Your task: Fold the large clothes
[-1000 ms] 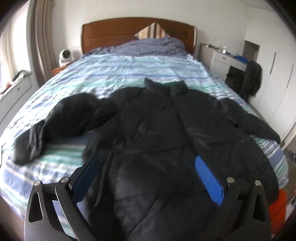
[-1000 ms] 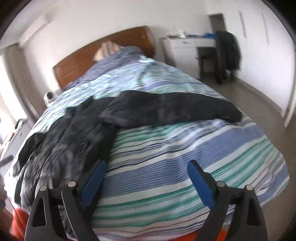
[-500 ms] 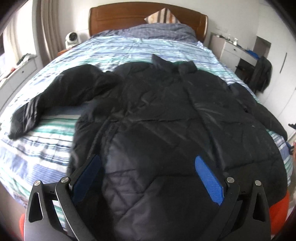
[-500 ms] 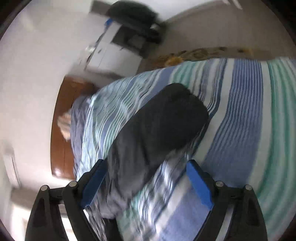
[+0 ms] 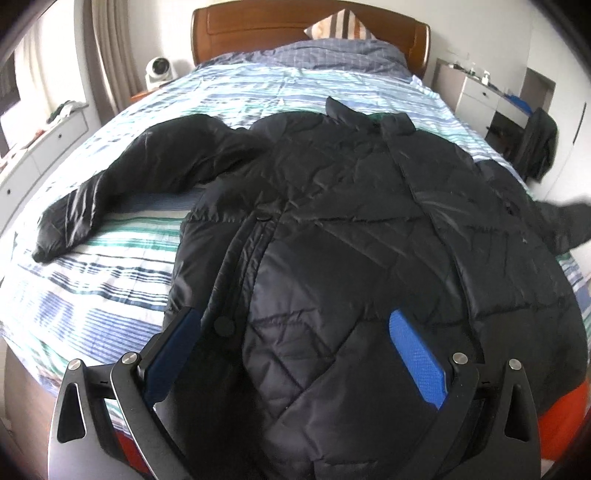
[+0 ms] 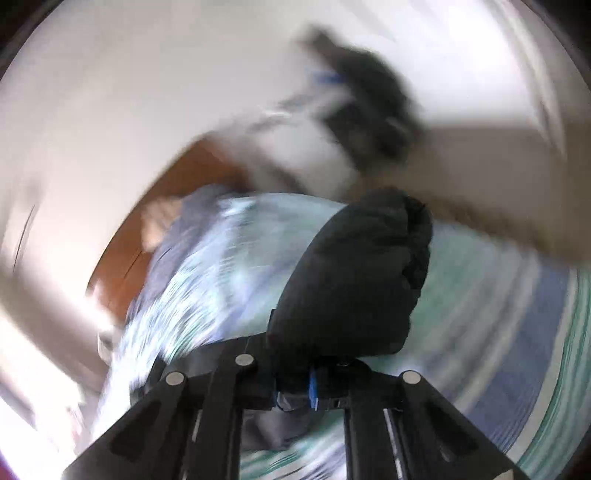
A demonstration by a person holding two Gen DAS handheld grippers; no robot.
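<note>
**Right claw clamps the sleeve cuff while the left waits spread over the hem**

Right claw (image 6: pixel 295 391) has its blue pads pinched tight on the end of the jacket's right sleeve (image 6: pixel 354 280), and the padded cuff bulges up above the fingers. That view is heavily smeared, so little else in it can be read beyond striped bedding beneath and a wooden headboard behind. Holding the sleeve by its very end looks like the grip for carrying it across onto the body of the garment, a sensible first fold for something this bulky.

Left claw (image 5: pixel 295 354) hangs with its fingers wide apart and nothing between them, poised just above the lower front of the black quilted puffer jacket (image 5: pixel 351 229). Its place there suggests it is ready to pin or take the hem once the sleeve comes over.

The jacket lies front up and spread flat on the bed (image 5: pixel 110 295), collar (image 5: pixel 369 114) toward the headboard (image 5: pixel 310 22), hem at the near edge. Its left sleeve (image 5: pixel 122 192) trails out over the striped duvet, bent and untouched; at the opposite edge of the left view a blurred dark sleeve tip appears raised.

Beyond the bed stand a striped pillow (image 5: pixel 340 27), a small white fan (image 5: pixel 159 70), a white desk (image 5: pixel 480 88) and a dark garment (image 5: pixel 539 144) draped on a chair.
</note>
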